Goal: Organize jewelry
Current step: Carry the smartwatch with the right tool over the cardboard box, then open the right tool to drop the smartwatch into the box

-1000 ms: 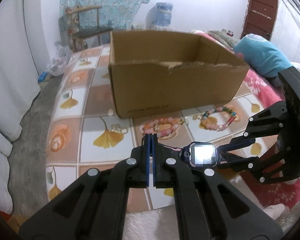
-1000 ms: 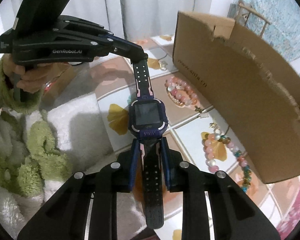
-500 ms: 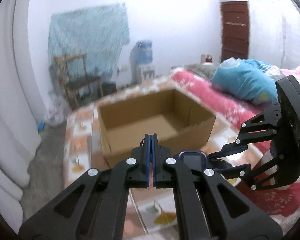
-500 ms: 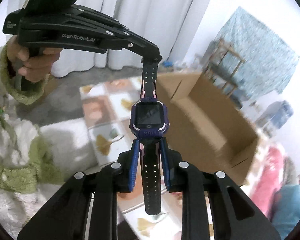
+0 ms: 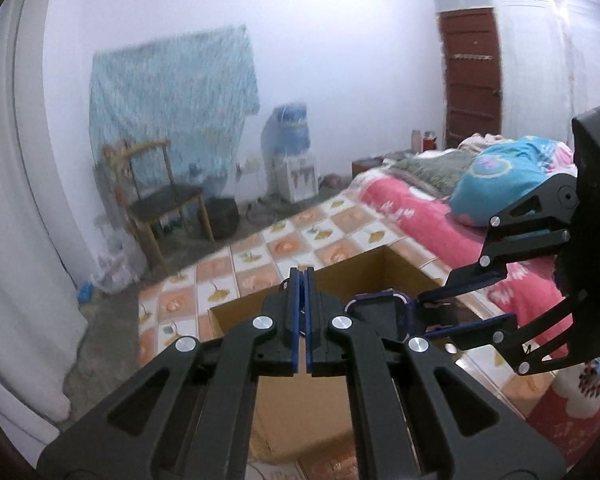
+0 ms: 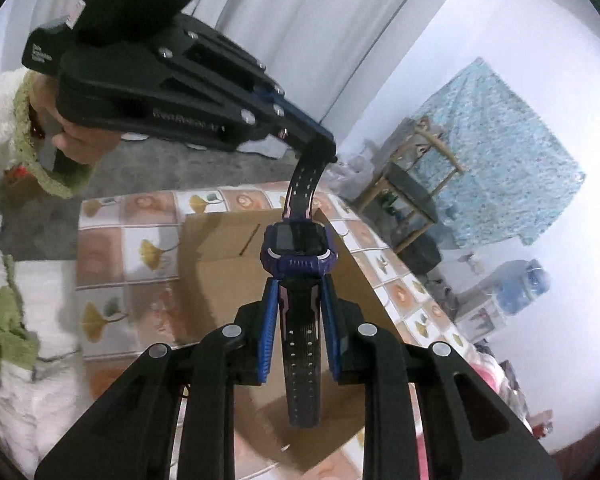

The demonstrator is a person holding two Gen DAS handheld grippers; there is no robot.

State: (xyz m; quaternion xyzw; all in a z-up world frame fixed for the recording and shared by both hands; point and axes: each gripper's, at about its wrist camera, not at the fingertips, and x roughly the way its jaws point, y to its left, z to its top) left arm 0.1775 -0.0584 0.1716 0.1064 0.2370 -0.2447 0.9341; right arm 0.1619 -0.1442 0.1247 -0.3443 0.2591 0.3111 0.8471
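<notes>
left tongs pinched together on one strap end of the purple smartwatch, right tongs clamped on the other strap. watch stretched between them in the air over the open cardboard box on the leaf-print mat.

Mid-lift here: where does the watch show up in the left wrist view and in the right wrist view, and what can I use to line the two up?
Left wrist view: the watch sits low, right of centre, edge-on just right of the left gripper.
Right wrist view: centre, its face above the right gripper, strap stretched between both grippers.
Shared landmark: the open cardboard box, directly below the watch in both views.
</notes>
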